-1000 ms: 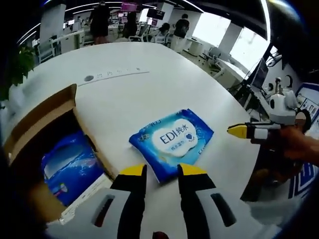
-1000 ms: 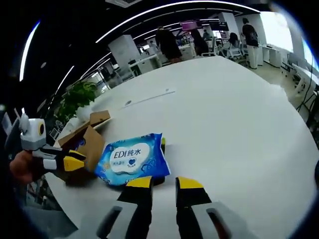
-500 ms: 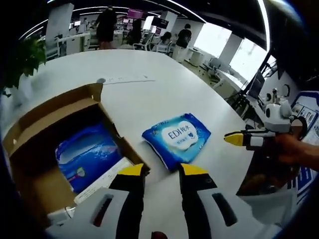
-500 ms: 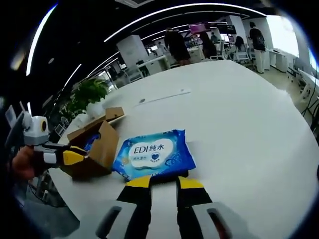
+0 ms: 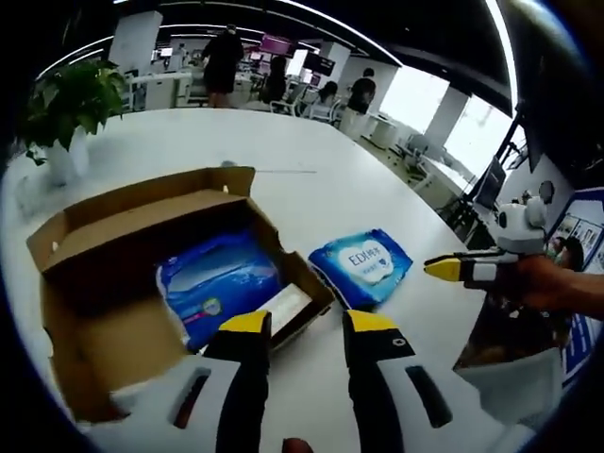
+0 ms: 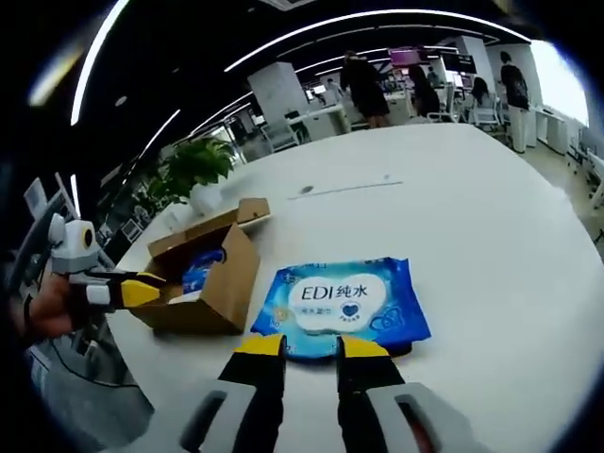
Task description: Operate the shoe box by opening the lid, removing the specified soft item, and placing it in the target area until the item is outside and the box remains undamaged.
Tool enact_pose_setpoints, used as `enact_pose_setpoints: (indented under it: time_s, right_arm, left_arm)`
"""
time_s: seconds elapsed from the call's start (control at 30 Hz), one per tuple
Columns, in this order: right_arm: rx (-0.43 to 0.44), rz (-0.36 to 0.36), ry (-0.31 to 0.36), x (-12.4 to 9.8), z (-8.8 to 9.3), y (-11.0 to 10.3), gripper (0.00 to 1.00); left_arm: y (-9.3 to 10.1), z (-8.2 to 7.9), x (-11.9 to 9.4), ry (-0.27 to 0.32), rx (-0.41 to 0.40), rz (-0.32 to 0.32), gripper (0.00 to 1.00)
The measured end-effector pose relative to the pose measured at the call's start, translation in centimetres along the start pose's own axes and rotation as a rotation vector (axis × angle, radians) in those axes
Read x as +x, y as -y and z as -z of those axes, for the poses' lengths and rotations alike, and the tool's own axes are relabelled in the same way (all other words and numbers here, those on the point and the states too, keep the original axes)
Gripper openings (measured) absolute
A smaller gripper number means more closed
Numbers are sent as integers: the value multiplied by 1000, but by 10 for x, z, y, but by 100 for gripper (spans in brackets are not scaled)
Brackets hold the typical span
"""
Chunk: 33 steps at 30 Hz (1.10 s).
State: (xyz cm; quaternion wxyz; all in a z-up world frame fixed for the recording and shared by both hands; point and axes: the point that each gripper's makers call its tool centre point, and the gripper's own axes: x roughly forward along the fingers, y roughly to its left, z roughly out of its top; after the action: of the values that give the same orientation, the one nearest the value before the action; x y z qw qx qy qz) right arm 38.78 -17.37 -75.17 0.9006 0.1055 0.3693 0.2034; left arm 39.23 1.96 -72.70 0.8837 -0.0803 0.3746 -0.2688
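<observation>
Left gripper view: open shoe box [image 5: 142,274] on the white desk [image 5: 189,142], a blue pack [image 5: 219,288] inside; wet-wipe pack [image 5: 363,267] lies on the desk just right of it. Left hand-held gripper [image 5: 304,326] spread, empty. Right hand-held gripper [image 6: 310,347] likewise spread, empty, just short of the wipes.

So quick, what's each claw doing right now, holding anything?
Left claw: open, holding nothing, hovering by the shoe box.
Right claw: open, holding nothing, just short of the wipes pack.
</observation>
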Motion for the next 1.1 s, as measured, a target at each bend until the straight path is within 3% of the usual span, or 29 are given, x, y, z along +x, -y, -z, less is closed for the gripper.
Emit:
enact_pose_setpoints:
  time_s: [0.67,1.1]
  right_arm:
    - [-104,-135,-21,37,-21,-67,26]
    - [-201,-198,-46,62,-38,-108,33]
  left_arm:
    - [-76,-6,-58,108,-82,-108,37]
    - [-116,4,-90,147,-138,-162,38]
